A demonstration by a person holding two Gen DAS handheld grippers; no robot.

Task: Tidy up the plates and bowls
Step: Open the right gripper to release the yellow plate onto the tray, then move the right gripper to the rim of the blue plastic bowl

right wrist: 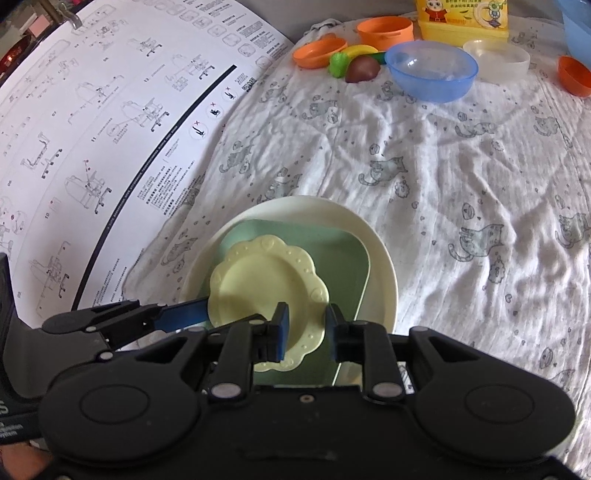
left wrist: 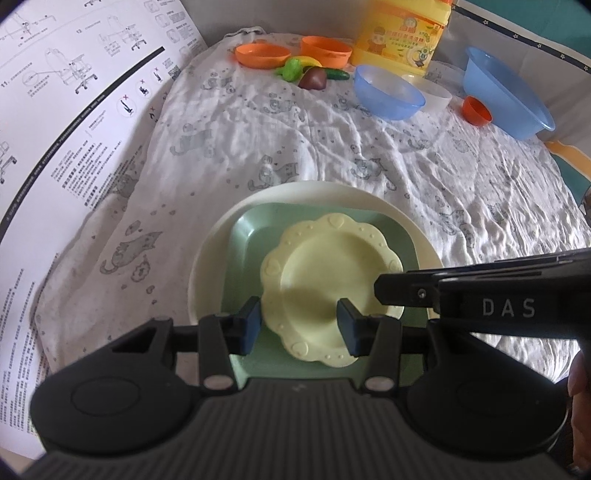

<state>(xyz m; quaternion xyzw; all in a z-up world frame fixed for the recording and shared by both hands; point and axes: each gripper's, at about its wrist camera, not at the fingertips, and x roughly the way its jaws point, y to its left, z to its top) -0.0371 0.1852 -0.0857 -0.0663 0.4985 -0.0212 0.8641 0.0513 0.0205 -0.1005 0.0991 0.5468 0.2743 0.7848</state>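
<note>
A small yellow scalloped plate (left wrist: pixel 325 284) (right wrist: pixel 258 280) lies on a green square plate (left wrist: pixel 255 229) (right wrist: pixel 340 258), which lies on a large cream round plate (left wrist: pixel 207 266) (right wrist: pixel 380 266). My left gripper (left wrist: pixel 301 325) is open just above the yellow plate's near edge. My right gripper (right wrist: pixel 306 328) is open over the same plate's right edge; it shows in the left wrist view (left wrist: pixel 402 291) coming in from the right. At the back stand a blue bowl (left wrist: pixel 388 90) (right wrist: pixel 432 70), a clear white bowl (left wrist: pixel 436 94) (right wrist: pixel 496 59) and orange bowls (left wrist: pixel 262 55) (right wrist: pixel 384 31).
A cat-print cloth (left wrist: pixel 332 147) covers the surface. A printed instruction sheet (left wrist: pixel 74 110) lies on the left. Toy fruit (left wrist: pixel 312 77), a yellow container (left wrist: pixel 402 33), a big blue basin (left wrist: pixel 506 92) and a small orange cup (left wrist: pixel 476 109) sit at the back.
</note>
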